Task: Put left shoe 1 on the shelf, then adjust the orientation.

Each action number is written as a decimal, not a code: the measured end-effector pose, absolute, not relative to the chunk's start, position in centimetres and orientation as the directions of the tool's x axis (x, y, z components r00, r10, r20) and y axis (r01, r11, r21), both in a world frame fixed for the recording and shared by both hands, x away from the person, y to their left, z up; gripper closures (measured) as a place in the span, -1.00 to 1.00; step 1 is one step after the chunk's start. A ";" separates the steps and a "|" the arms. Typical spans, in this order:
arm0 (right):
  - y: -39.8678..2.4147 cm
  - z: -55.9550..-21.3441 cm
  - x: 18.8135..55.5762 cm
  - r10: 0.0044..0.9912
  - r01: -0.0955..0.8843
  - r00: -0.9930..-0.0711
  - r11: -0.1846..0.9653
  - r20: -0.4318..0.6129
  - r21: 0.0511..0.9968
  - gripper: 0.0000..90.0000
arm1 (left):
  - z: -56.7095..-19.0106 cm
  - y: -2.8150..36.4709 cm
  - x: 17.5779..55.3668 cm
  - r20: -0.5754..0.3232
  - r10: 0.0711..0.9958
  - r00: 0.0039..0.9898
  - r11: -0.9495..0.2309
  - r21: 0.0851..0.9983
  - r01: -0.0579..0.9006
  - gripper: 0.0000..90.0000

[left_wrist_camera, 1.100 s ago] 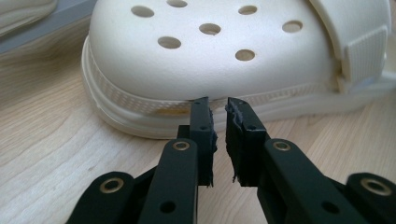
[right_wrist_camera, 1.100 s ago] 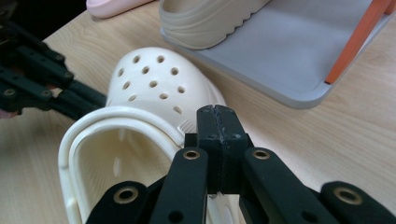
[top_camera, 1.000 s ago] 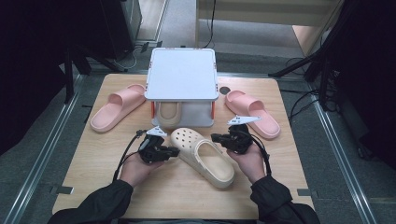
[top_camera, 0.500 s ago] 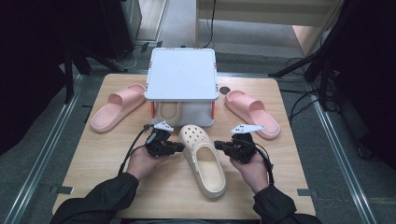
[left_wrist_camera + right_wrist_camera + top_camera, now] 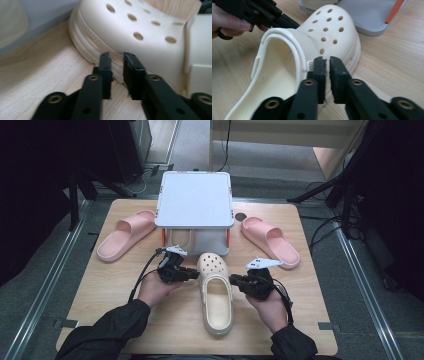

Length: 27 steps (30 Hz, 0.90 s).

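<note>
You had the cream clog point(image 5: 217, 292) dead centre on the wooden table point(image 5: 100, 320), heel toward you, holed toe pointing away at the grey shoe rack point(image 5: 195, 202). Nearest to you, your right gripper point(image 5: 235, 279) sat against the clog's right flank; in the right gripper view its jaws stood nearly together, a thin slit between them, pressed at the sidewall just below the strap hinge, with nothing pinched that I could make out. Across the shoe, your left gripper point(image 5: 196, 274) did the same on the left side: in the left gripper view the jaws were a narrow gap apart, tips at the ribbed sole edge under the toe, again holding nothing.

So my read was that you were squaring the clog up, nudging from both sides with near-shut jaws rather than gripping it. It looked lined up with the rack's lower opening, where another cream shoe point(image 5: 181, 237) already showed under the shelf.

Farther out, one pink slide point(image 5: 125, 234) lay left of the rack and a second pink slide point(image 5: 270, 240) lay right of it, both well apart from your hands.

The next move probably called for an even push forward, both sides together so the toe didn't swing, or else opening a jaw pair to take the sidewall properly.
</note>
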State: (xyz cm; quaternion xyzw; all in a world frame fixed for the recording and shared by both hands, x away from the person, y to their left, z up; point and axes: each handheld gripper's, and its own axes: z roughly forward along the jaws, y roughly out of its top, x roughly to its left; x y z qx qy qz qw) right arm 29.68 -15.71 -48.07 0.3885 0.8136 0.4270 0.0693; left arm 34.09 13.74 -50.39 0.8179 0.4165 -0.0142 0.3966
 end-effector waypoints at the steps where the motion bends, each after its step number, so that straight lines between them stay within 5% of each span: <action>1: -15.8 -47.9 29.6 0.698 0.572 -0.683 0.326 0.217 0.752 0.77 | -50.2 14.0 34.1 -0.364 0.670 0.646 -0.322 0.642 0.696 0.65; 17: -15.5 -47.3 26.9 0.711 0.605 -0.651 0.272 0.267 0.748 0.21 | -44.4 18.4 34.1 -0.366 0.658 0.658 -0.243 0.724 0.645 0.84; 27: -15.1 -48.4 27.0 0.736 0.630 -0.623 0.273 0.264 0.727 0.14 | -42.7 20.1 35.2 -0.373 0.660 0.652 -0.221 0.733 0.643 0.85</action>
